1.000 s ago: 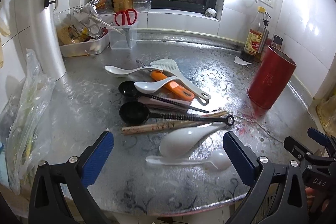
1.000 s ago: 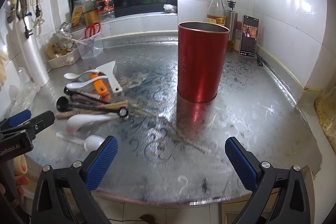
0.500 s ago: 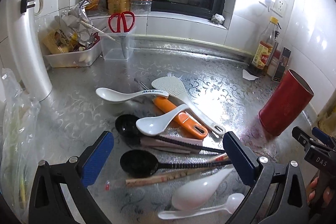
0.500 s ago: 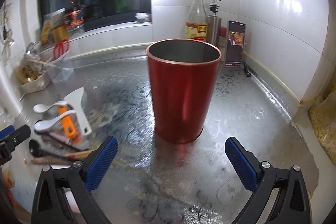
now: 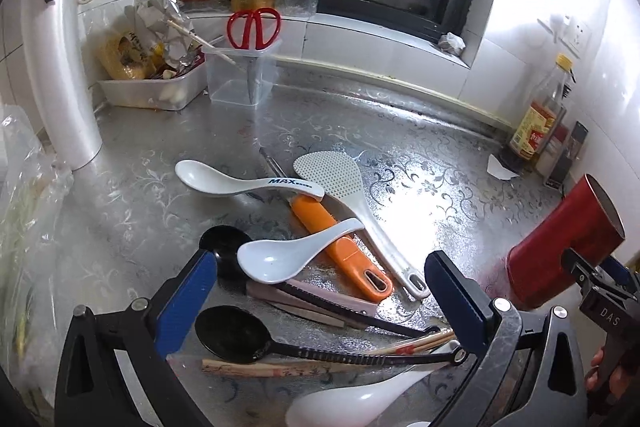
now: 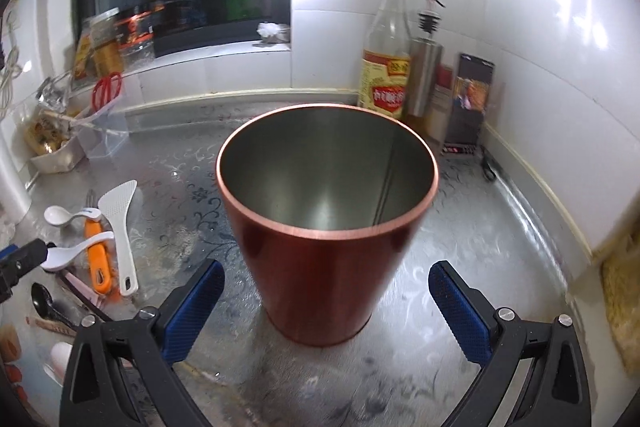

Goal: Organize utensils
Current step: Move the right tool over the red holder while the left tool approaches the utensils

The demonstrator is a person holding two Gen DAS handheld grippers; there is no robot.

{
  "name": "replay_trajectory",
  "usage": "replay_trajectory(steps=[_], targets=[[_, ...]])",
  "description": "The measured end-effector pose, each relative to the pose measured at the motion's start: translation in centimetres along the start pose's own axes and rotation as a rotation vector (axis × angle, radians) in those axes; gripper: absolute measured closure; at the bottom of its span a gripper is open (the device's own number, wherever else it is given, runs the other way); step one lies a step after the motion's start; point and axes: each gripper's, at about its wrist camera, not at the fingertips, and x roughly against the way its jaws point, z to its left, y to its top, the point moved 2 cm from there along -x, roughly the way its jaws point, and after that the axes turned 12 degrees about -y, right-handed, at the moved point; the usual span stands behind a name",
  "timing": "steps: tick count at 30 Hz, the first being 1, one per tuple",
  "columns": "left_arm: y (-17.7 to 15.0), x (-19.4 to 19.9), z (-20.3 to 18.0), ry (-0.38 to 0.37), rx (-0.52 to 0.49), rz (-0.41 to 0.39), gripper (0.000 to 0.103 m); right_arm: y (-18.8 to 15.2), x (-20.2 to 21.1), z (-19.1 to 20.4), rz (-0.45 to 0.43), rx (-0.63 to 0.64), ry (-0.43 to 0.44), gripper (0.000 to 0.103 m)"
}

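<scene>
A pile of utensils lies on the steel counter: white spoons [image 5: 280,259], a white rice paddle [image 5: 352,203], an orange-handled peeler [image 5: 340,247], black ladles [image 5: 236,335] and wooden chopsticks [image 5: 280,369]. My left gripper [image 5: 320,291] hangs open just above the pile, its blue pads either side of the spoons. A tall red cup [image 6: 326,227] stands upright and empty. My right gripper [image 6: 326,307] is open, its blue pads flanking the cup's lower wall without touching it. The red cup [image 5: 560,259] and the right gripper show at the right edge of the left wrist view.
Along the back stand a clear holder with red scissors [image 5: 254,27], a white tray of packets [image 5: 148,95] and jars on the sill. A sauce bottle [image 6: 386,67], a steel dispenser [image 6: 426,75] and a phone [image 6: 472,99] stand behind the cup. A plastic bag [image 5: 24,219] lies at left.
Both grippers moved forward: the left one came down over the utensil pile, the right one closed in on the red cup until it sits between the open fingers.
</scene>
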Motion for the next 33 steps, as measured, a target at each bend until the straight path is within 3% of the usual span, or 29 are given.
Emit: replay_trajectory(steps=[18,20,23,33], targets=[[-2.5,1.5,-1.7,0.165,0.121,-0.017,0.000,1.6,-2.5,-0.5,-0.068,0.088,0.137,0.000],[-2.9,1.7,-1.9,0.182,0.129,-0.013,0.000,1.6,-2.5,-0.6,-0.068,0.092,0.152,0.005],[-3.5,1.9,-2.3,0.191,0.138,-0.005,0.000,1.5,-2.2,-0.7,-0.078,0.105,0.174,0.012],[-3.7,2.8,-0.8,0.195,0.168,-0.006,0.000,0.8,-1.4,-1.2,-0.073,0.092,0.167,0.012]])
